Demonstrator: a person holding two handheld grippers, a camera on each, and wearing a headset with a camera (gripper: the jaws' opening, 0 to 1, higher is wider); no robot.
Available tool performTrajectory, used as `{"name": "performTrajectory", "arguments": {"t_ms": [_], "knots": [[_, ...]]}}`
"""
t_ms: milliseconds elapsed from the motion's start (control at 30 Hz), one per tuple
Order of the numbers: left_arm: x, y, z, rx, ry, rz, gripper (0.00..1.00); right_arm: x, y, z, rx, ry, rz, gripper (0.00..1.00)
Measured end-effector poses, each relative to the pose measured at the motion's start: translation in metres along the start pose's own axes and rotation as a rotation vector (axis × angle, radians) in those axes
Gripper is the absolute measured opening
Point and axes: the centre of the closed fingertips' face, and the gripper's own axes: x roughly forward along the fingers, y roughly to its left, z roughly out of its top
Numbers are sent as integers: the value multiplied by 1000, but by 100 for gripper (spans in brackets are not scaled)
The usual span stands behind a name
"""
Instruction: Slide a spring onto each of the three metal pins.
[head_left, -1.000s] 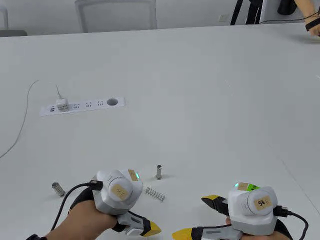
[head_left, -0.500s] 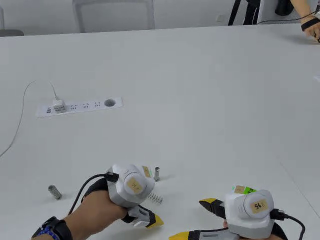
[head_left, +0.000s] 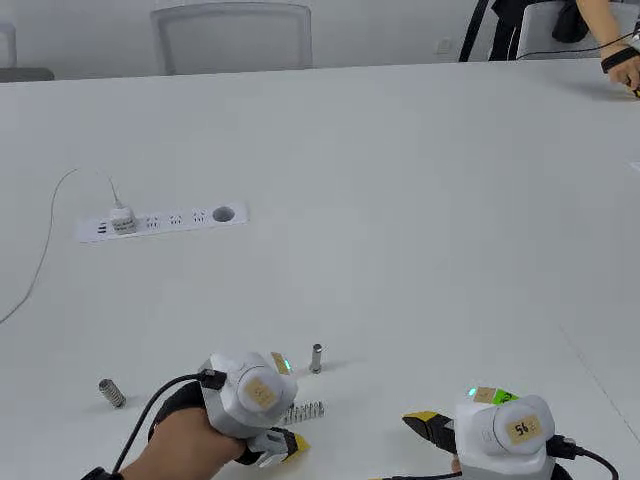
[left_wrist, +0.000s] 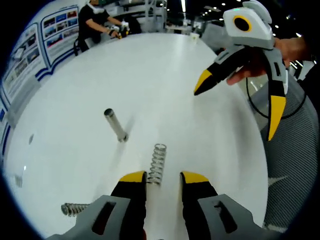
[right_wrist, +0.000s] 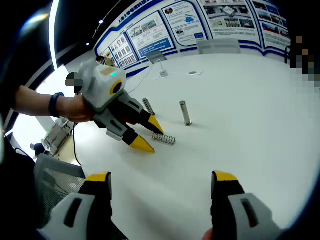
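On the white table (head_left: 420, 200), the right gripper (right_wrist: 161, 176) hangs wide open and empty above the surface, pointed toward the other one. The left gripper (left_wrist: 163, 177), held in a hand (head_left: 190, 442), tilts down to the tabletop with its jaws a narrow way apart. The near end of a spring (left_wrist: 157, 164) lies flat between the tips, not gripped. The pin (left_wrist: 115, 125) stands upright just beyond it. A second spring (head_left: 111, 392) lies well off to the left.
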Motion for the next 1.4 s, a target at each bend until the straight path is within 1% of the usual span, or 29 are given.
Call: {"name": "performTrajectory", "arguments": {"t_ms": [67,167,267,367,467,533,567,633,667,733,833,933,1067,1167,1333,1400], "knots": [[1,2,1,-4,-8,12,25,1,2,-1,-15,7,4,84],[1,2,2,-11,-9,27,22,1,3,0,-16,4,8,85],[1,3,1,-22,-16,44,13,1,6,1,-8,2,17,85],[-2,2,0,-51,-25,69,11,4,8,-2,-21,15,23,85],[-5,-2,-4,-71,-20,72,11,4,11,-2,-16,14,27,85],[-8,-3,-9,-93,-13,79,10,4,13,-2,-16,13,31,85],[-11,-3,-13,-154,-9,92,10,5,14,-2,-18,16,36,85],[-13,-5,-16,-191,-26,80,10,5,16,-2,-25,19,41,85],[-16,-6,-19,-207,-30,81,10,4,17,-1,-30,20,41,85],[-19,-8,-22,-206,-33,83,10,4,18,-1,-31,21,43,85],[-25,-11,-32,-222,-30,95,10,5,20,-1,-39,33,49,85],[-34,-10,-37,-239,-39,114,10,6,23,-2,-48,37,56,86],[-42,-12,-44,-264,-47,126,10,7,25,-3,-57,44,54,87],[-48,-14,-52,-284,-48,130,10,8,28,-3,-54,44,57,87],[-57,-17,-61,-334,-61,128,10,10,34,-5,-57,53,62,87],[-59,-17,-64,-345,-64,128,10,10,35,-5,-57,58,64,87]]}}
